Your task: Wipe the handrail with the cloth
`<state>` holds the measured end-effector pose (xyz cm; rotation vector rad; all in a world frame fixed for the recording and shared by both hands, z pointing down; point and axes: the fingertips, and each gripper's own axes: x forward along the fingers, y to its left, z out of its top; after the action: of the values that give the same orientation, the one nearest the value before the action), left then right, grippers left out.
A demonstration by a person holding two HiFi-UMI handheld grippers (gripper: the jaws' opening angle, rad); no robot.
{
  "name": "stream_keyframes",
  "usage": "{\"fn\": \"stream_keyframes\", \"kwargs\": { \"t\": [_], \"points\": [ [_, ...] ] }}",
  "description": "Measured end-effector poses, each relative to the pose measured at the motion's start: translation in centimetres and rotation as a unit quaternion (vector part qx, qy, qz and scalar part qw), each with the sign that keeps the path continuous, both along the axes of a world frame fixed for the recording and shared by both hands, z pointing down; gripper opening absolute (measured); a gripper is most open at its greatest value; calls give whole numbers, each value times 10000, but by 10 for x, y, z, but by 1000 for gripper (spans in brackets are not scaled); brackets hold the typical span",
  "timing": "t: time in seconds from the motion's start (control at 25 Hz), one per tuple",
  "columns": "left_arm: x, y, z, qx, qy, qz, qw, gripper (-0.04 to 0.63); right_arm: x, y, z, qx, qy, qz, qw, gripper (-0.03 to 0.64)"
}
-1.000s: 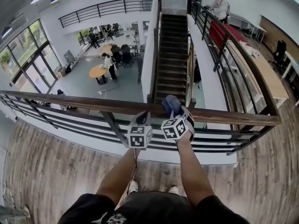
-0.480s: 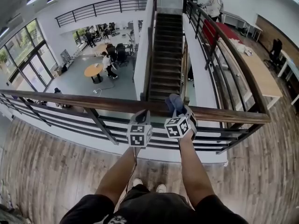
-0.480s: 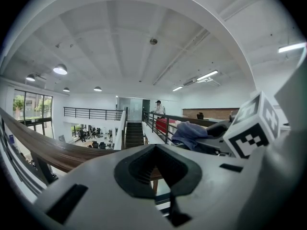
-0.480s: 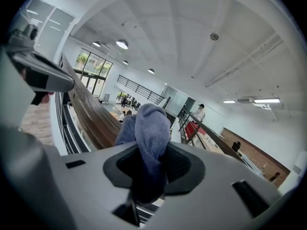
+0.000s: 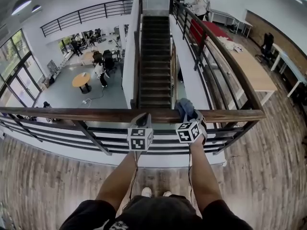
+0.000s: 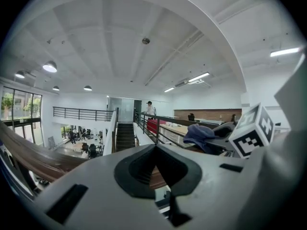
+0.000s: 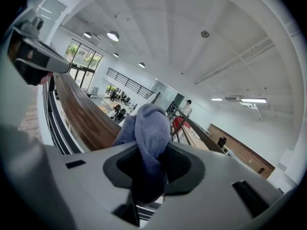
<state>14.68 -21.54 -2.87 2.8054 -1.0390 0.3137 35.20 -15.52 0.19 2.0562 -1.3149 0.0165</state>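
Cloth, bluish-grey, is pinched in the right claw. Its jaws are clamped on a bunched fold and the rest puffs up past the tips. In the head view that wad sits on top of the wooden handrail, towards its right end and not far from the corner where the rail turns away.

The left claw has its jaws pressed together with nothing between them. Its tip is right at the near edge of the same rail, just beside the right one, but I can't tell if it actually touches. Each claw has its marker cube facing up at the head camera, the left cube sitting a bit lower than the right cube. Both of the person's bare forearms reach forward from the bottom of that view.

Under the rail there are dark horizontal bars, and wood plank floor on the near side. Past the rail a dark staircase runs straight away. On the lower floor off to the left there are a few people around some furniture. A person stands way up at the far end of the upper walkway, by the side railing
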Motion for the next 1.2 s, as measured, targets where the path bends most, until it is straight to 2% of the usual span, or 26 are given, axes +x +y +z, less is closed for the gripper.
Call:
{"fn": "stream_keyframes", "kwargs": {
  "t": [0.16, 0.44, 0.68, 0.8, 0.92, 1.2],
  "points": [
    [52, 30, 0, -88, 25, 182, 9998, 3, 55, 38, 0, -23, 22, 209, 9998, 108],
    [170, 83, 5, -185, 145, 318, 9992, 3, 161, 89, 6, -43, -33, 352, 9994, 107],
    [248, 134, -3, -108, 193, 567, 9981, 3, 257, 148, 3, -200, 152, 659, 9975, 107],
    [278, 151, -2, -83, 125, 723, 9973, 3, 297, 170, 0, -221, 217, 823, 9961, 107],
    [298, 167, 2, -289, 215, 732, 9967, 3, 330, 188, 0, -255, 230, 960, 9948, 107],
    [320, 188, 7, -198, 133, 915, 9955, 3, 396, 225, -1, -474, 401, 1316, 9894, 106]
  ]
}}
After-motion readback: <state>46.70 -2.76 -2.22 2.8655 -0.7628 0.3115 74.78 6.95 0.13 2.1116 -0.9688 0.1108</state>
